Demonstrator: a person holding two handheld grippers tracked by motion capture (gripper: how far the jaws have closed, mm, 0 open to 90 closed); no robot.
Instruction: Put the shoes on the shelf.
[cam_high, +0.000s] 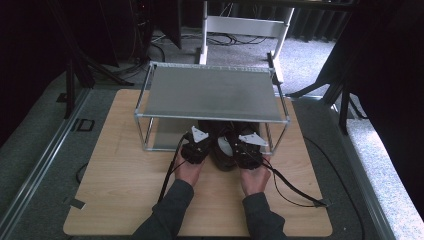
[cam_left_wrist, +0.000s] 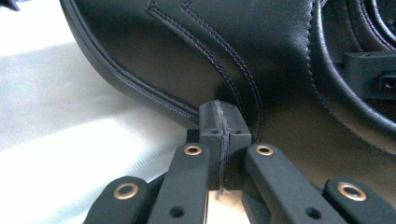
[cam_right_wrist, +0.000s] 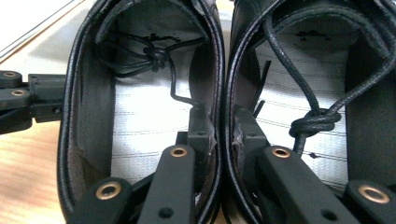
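Sleeves and hands come in from the near edge of the wooden table (cam_high: 120, 200), each hand holding a gripper, and both are parked right at the pair of black shoes sitting at the front of the rack's lower level. Right gripper (cam_right_wrist: 218, 135) is the one doing the actual work: it's clamped on the two inner collars at once, one jaw down inside the left shoe (cam_right_wrist: 140, 116) and the other inside the right shoe (cam_right_wrist: 322, 93), so both walls get squeezed together. Pretty smart way to carry or slide two shoes as one unit with a single tool, I'd guess. Left gripper (cam_left_wrist: 219, 123) is fully clenched with nothing between its jaws, pads meeting flat, tips right up against the outer leather side of the left shoe. It looks like it's bracing or nudging that side rather than grabbing, though whether it's truly pressing is hard to say. Loose laces are bundled in knots inside both shoes, which could snag on a jaw. Further back, the metal rack (cam_high: 150, 107) is the main thing in the way: its top shelf (cam_high: 210, 92) hangs low over the shoes and its front posts flank them, so there isn't much clearance. Beyond that it's just floor cables and a white desk frame (cam_high: 245, 25).
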